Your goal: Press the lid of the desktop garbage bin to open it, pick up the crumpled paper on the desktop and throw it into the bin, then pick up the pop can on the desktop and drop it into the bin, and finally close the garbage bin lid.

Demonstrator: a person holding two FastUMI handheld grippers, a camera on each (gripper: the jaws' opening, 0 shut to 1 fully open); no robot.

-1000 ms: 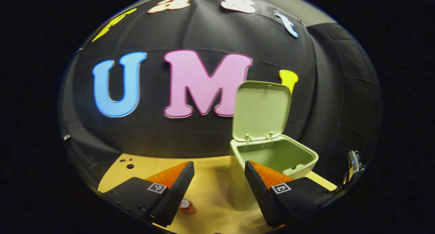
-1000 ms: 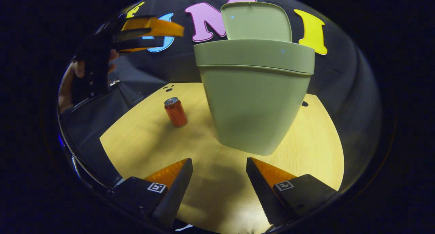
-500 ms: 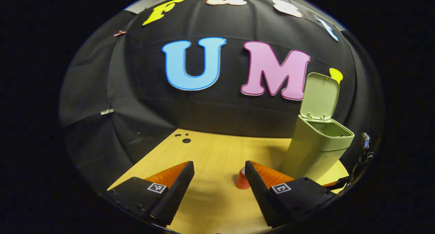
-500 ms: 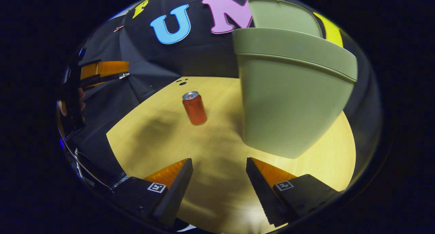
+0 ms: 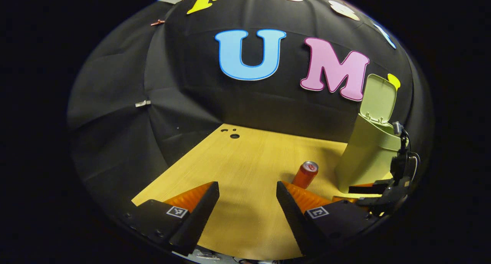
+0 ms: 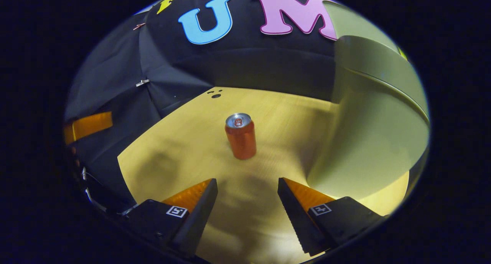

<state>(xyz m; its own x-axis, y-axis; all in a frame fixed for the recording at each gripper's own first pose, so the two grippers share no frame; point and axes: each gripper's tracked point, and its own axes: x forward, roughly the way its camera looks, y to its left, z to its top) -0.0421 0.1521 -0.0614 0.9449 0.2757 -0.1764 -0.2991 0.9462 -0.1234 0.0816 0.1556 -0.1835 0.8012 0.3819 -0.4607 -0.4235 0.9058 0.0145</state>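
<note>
Pop can (image 6: pixel 240 136) upright mid-worktop (image 6: pixel 180 149), long axis vertical (tab end up), beside open-lidded garbage bin (image 6: pixel 368 133). Right gripper (image 6: pixel 247 202) spread wide, empty; left gripper (image 5: pixel 247 204) likewise.

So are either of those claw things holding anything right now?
No. Both sets of jaws stand open with nothing between them. The pop can stands alone on the table, ahead of the right gripper; the left gripper is empty too.
</note>
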